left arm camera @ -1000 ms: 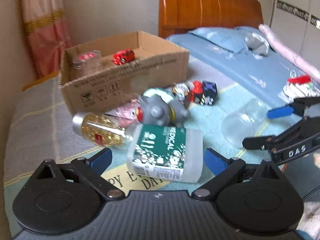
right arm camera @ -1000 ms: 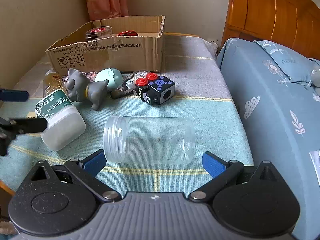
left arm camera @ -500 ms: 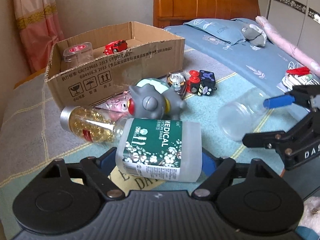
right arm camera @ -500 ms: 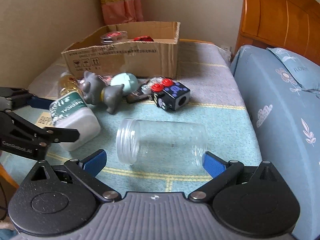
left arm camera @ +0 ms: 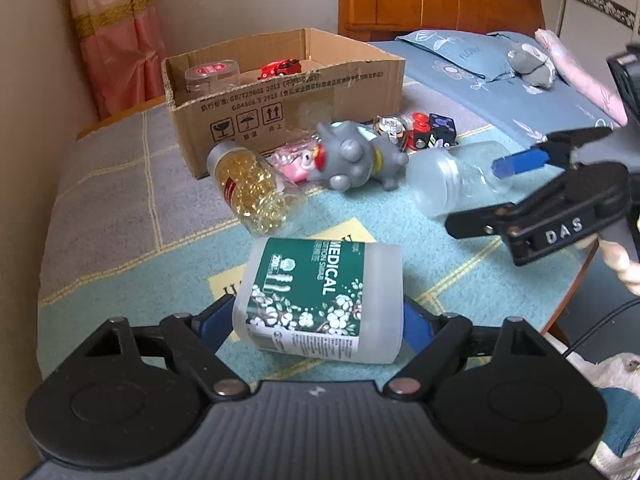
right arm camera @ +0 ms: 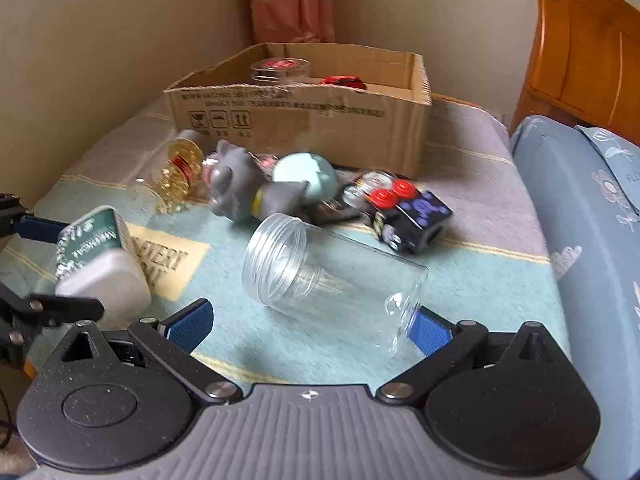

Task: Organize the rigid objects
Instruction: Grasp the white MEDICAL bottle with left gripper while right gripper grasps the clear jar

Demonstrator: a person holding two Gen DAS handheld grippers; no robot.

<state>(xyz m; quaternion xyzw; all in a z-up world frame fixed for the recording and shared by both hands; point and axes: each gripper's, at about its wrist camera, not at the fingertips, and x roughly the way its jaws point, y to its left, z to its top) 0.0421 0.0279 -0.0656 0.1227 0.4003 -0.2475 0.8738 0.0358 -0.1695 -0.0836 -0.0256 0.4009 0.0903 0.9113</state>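
A white cotton-swab tub with a green MEDICAL label (left arm camera: pixel 320 300) lies on the blanket between my left gripper's (left arm camera: pixel 318 322) blue pads, which sit at its sides; contact is unclear. It also shows in the right wrist view (right arm camera: pixel 100 268). A clear plastic jar (right arm camera: pixel 332 280) lies on its side, its base between my right gripper's (right arm camera: pixel 310 324) open fingers; the right pad touches it, the left is apart. The jar (left arm camera: pixel 452 184) and right gripper (left arm camera: pixel 532 200) show in the left view. The cardboard box (left arm camera: pixel 288 100) stands behind.
A jar of golden capsules (left arm camera: pixel 250 188), a grey toy figure (left arm camera: pixel 352 156), a pink toy (left arm camera: pixel 298 162), a black cube with red buttons (right arm camera: pixel 416 216) and a small tin lie before the box. The box holds a red-lidded jar (left arm camera: pixel 210 74) and red car (left arm camera: pixel 280 68). Bed (right arm camera: pixel 592 208) on the right.
My left gripper moved forward so the swab tub now sits between its pads. My right gripper advanced onto the clear jar, which has turned and tilted toward its right pad.
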